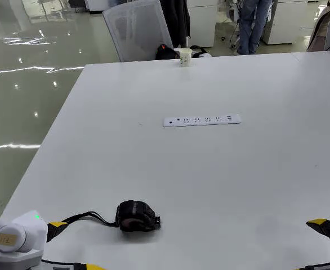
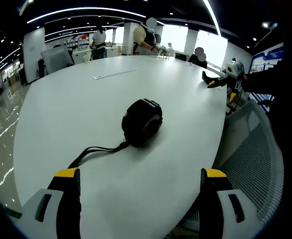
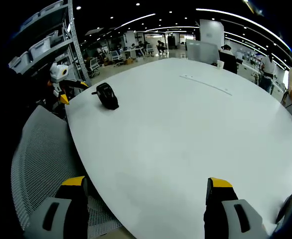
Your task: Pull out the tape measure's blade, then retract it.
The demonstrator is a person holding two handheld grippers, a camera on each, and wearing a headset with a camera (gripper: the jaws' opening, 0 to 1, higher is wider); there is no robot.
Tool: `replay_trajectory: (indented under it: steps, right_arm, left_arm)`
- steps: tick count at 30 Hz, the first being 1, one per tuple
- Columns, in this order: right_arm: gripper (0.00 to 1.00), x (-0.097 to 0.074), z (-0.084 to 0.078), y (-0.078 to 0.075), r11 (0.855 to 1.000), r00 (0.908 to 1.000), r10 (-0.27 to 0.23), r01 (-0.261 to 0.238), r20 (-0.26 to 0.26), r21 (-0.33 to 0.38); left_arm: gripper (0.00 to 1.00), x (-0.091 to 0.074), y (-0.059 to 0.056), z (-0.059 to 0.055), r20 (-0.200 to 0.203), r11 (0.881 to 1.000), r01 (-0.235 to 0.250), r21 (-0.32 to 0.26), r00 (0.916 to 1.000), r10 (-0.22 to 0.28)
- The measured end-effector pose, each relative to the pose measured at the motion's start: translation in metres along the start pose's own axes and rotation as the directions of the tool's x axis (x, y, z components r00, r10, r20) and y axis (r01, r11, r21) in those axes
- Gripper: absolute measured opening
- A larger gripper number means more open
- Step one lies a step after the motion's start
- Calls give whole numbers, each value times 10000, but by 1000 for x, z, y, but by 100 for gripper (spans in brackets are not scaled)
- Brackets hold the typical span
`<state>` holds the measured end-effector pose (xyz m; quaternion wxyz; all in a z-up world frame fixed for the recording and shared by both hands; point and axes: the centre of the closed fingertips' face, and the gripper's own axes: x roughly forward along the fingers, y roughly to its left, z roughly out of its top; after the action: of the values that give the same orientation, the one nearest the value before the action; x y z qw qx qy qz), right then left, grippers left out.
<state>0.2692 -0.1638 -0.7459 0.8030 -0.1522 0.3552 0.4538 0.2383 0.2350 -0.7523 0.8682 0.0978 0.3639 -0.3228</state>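
Jaws wide apart on left yellow-tipped grey gripper (image 2: pixel 141 175), low in the left gripper view, holding nothing. Same for right yellow-tipped grey gripper (image 3: pixel 146 183) at the bottom of the right gripper view: gaping, empty. Just beyond the left jaws, at frame centre, black round tape measure (image 2: pixel 142 120) lying on white tabletop (image 2: pixel 76 94), black strap (image 2: pixel 98 152) trailing toward lower left. Farther out, mid-frame in the head view, long white power strip (image 1: pixel 202 120); at top centre, white paper cup (image 1: pixel 185 56) near the far edge.

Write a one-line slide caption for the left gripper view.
Open left gripper faces a black tape measure on the white table, its strap trailing toward the jaws.
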Motion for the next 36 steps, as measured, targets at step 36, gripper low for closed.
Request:
replay_trajectory:
  steps: [36]
  right_arm:
    - [93,93,100,34,9296,9705,2198,-2391,-989,-2805]
  left_arm:
    - [87,80,-22,65,-3692,8339,3231,4474,9160,-1569]
